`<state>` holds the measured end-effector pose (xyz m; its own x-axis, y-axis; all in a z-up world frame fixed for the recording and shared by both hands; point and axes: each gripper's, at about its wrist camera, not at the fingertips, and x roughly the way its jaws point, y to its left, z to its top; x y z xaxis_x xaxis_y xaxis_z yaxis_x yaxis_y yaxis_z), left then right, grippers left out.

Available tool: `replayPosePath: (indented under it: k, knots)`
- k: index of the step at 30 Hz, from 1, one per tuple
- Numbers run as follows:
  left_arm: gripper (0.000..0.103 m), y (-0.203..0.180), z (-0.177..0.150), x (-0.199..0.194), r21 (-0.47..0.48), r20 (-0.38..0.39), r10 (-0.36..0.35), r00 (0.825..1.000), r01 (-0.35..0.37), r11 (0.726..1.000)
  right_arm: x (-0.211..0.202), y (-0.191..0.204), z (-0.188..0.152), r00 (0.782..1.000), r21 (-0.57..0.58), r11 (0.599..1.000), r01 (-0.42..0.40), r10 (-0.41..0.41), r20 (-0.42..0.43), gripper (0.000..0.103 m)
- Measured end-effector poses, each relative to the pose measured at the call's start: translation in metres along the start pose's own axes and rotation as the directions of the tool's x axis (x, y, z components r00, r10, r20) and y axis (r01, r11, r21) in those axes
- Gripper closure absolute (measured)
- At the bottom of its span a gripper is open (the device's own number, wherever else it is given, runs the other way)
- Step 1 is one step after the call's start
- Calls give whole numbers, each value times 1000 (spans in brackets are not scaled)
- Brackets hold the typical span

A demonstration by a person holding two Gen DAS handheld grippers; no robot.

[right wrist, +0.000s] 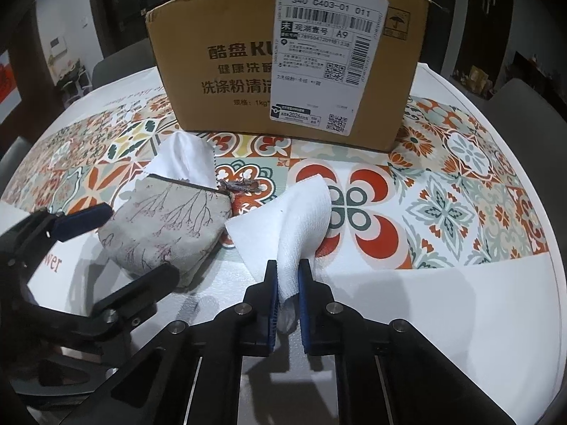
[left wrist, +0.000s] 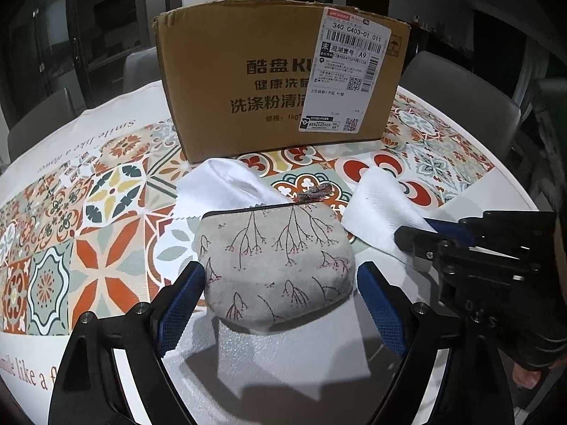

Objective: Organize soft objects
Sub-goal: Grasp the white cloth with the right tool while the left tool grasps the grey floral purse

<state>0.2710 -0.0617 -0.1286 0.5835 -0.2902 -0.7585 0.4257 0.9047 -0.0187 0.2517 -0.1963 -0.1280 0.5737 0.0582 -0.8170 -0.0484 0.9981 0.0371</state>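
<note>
A grey fabric pouch (left wrist: pixel 276 255) printed with branches lies on the table, its zip shut, with my left gripper (left wrist: pixel 280 278) open around it, a blue pad on either side. The pouch (right wrist: pixel 166 223) and the left gripper (right wrist: pixel 115 249) also show in the right wrist view. My right gripper (right wrist: pixel 287 276) is shut on the near edge of a white cloth (right wrist: pixel 301 209), which folds up between its pads. From the left wrist view the same cloth (left wrist: pixel 379 205) runs into the right gripper (left wrist: pixel 420 237). A second white cloth (left wrist: pixel 226 184) lies crumpled behind the pouch.
A brown cardboard box (left wrist: pixel 248 81) with a shipping label stands upright at the back of the round table (right wrist: pixel 478 301), which has a patterned tile cloth. A white foam sheet (left wrist: pixel 283 354) lies under the pouch. Grey chairs (left wrist: pixel 460 106) ring the table.
</note>
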Motion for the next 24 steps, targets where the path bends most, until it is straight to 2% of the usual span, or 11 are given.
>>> replayPosePath:
  k: [7, 10, 18, 20, 24]
  knots:
    - [14, -3, 4, 10, 11, -13, 25, 1000, -25, 1000, -2, -7, 0, 1000, 35, 999, -12, 12, -3, 92]
    - [17, -4, 4, 13, 13, -14, 28, 1000, -28, 1000, -1, -8, -1, 1000, 42, 999, -14, 14, -6, 92]
    - [46, 0, 1, 11, -4, 4, 45, 999, -45, 999, -5, 0, -3, 1000, 31, 999, -26, 26, 1, 92]
    - [60, 2, 0, 8, -19, 11, 48, 999, -48, 999, -6, 1, -4, 1000, 32, 999, -31, 31, 3, 92]
    - [70, 5, 0, 4, -53, 19, 41, 999, -40, 998, -12, 4, -4, 999, 38, 999, -37, 36, 13, 92]
